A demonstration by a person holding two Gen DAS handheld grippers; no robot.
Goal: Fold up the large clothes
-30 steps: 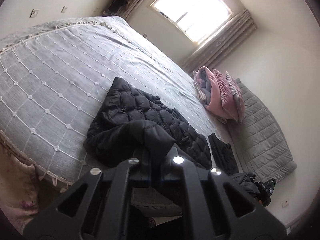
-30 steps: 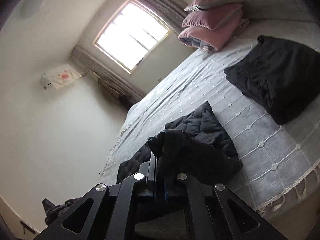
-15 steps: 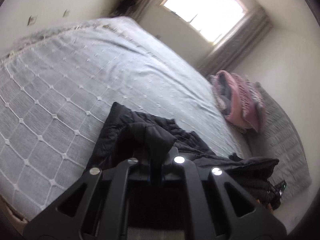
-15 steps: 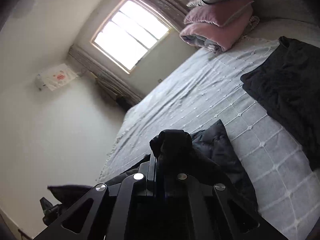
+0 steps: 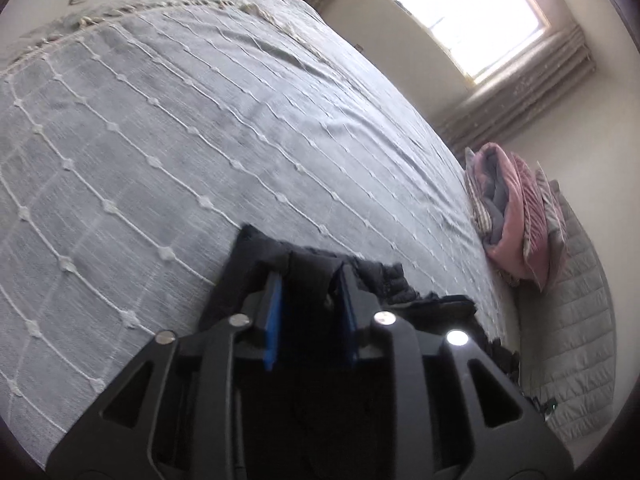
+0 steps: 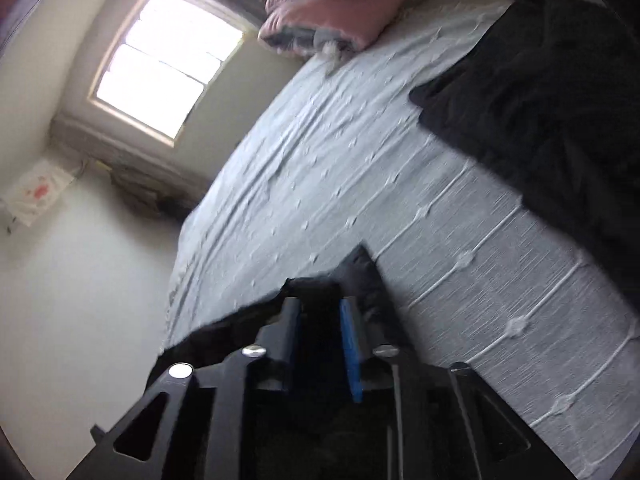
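A black puffer jacket [image 5: 256, 264] lies on the grey bedspread [image 5: 180, 128], right under both grippers. My left gripper [image 5: 310, 280] stands open, its blue pads [image 5: 274, 308] apart, with jacket fabric lying loose between the fingers. In the right wrist view the jacket [image 6: 360, 276] shows as a dark edge around my right gripper [image 6: 320, 308], which is also open with blue pads [image 6: 350, 340] apart over the fabric. Most of the jacket is hidden beneath the grippers.
A second black folded garment [image 6: 540, 92] lies on the bed to the right. Pink folded bedding [image 5: 516, 224] sits by the grey padded headboard [image 5: 576, 320]; it also shows in the right wrist view [image 6: 340, 16]. A bright window [image 6: 164, 64] is beyond the bed.
Both grippers carried the jacket edge forward and down onto the bed, then opened and let go of the fabric. The jacket now lies closer under the cameras.
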